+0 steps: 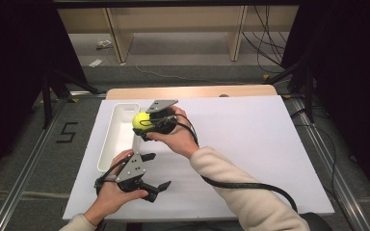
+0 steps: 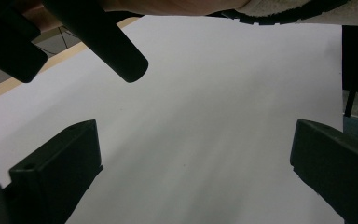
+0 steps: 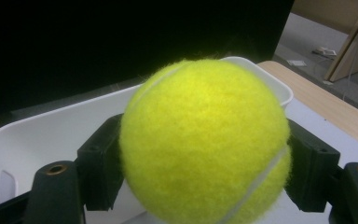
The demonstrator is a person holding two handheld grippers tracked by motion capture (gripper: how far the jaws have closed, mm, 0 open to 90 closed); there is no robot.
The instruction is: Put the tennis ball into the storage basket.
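Yellow tennis ball [image 3: 204, 142] with white seam, white bin [image 1: 116, 139], black tool jaws

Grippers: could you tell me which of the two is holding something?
The right gripper, clamped on the tennis ball over the white tray; the left gripper is open, empty.

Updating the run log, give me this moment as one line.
right gripper: shut on tennis ball, over white tray | left gripper: open, empty, above white sheet

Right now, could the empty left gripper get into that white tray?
Probably yes. The left gripper sits open beside the white tray, whose near end looks unblocked; the right gripper holds the ball over its right rim.
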